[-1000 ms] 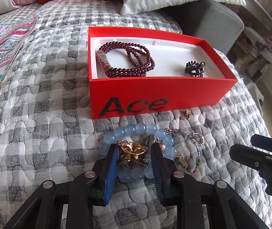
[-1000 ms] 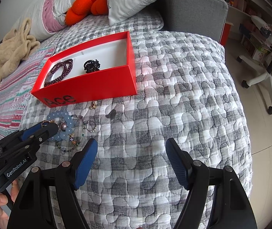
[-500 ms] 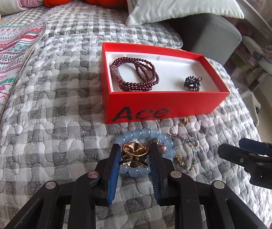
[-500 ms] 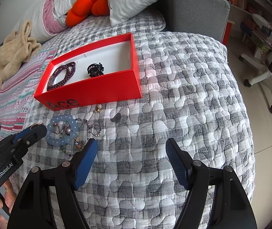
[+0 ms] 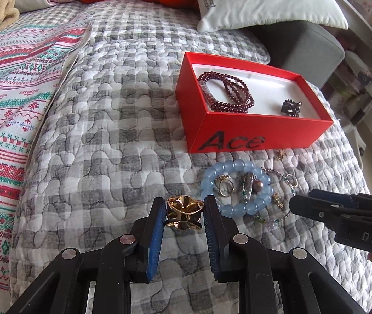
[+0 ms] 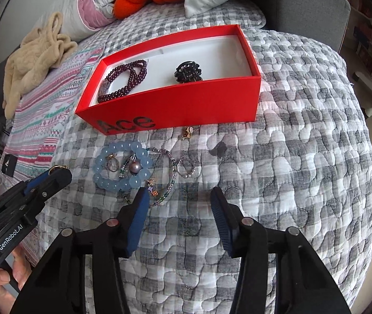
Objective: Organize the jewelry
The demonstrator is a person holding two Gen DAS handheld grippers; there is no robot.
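Jaws of the left gripper [image 5: 184, 216] are pinched on a gold clip [image 5: 184, 214], held clear of the loose pile and not yet at the red box [image 5: 253, 138]; those of the right gripper [image 6: 179, 206] have just been closing but stand partly open with nothing between them, low over the quilted bed [image 6: 303, 172] beside the pile. Two pieces already lie in the box: a dark red bead bracelet [image 5: 226, 95] and a black claw clip [image 5: 291, 107]. Left on the bed in front of it are a blue bead bracelet [image 6: 121, 164] ringing some rings and a pearl pendant, a thin beaded chain [image 6: 171, 172], a small gold charm [image 6: 187, 132] and a small dark piece [image 6: 218, 149]. Most of the sorting, I judge, remains.
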